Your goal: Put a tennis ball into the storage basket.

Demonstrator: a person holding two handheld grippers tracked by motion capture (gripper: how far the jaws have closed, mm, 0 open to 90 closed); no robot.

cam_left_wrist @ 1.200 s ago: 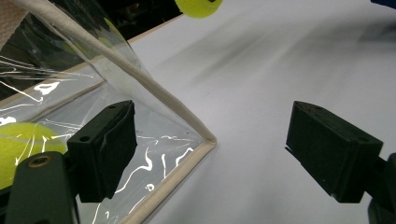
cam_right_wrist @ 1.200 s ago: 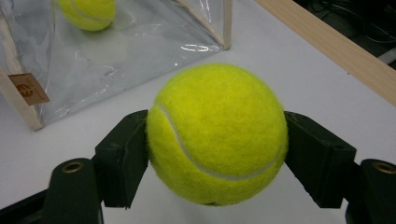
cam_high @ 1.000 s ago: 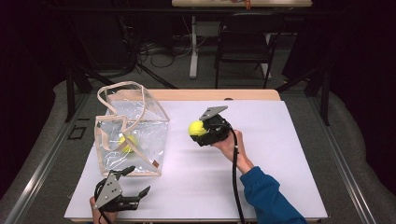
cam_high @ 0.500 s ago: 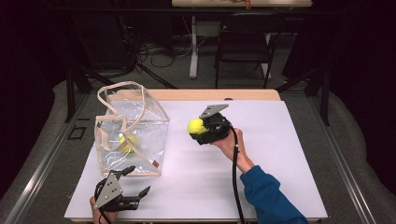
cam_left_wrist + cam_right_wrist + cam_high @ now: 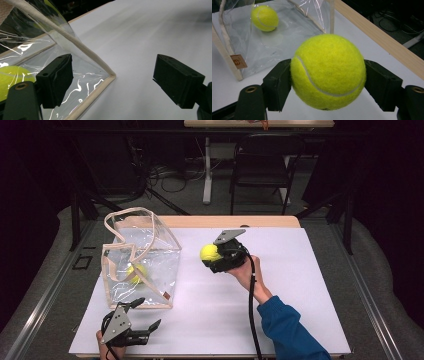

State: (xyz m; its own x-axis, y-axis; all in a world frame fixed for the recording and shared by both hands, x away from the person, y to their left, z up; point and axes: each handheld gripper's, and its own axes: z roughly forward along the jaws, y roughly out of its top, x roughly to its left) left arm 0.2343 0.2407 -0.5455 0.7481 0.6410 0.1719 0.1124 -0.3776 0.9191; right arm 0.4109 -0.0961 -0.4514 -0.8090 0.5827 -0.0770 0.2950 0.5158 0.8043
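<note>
Right gripper (image 5: 327,82) clamped on tennis ball (image 5: 328,72), held above worktop (image 5: 300,285) centre, near clear bag (image 5: 142,265). Left gripper (image 5: 112,82) released at bag's near corner. Light, springy, fuzzy; best squeezed across middle.

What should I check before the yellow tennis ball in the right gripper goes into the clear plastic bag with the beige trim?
1. Grip on the held yellow tennis ball: both jaws of the right gripper press its sides. Ok.
2. Ball lifted off the white table sheet: ok.
3. Clear plastic bag with beige trim upright, mouth facing up: ok.
4. Bag steadied: left gripper is open at its near corner, gripping nothing. Not ok.
5. Beige handles droop across the opening: not ok.
6. Room inside beside the second yellow tennis ball: ok.
</note>
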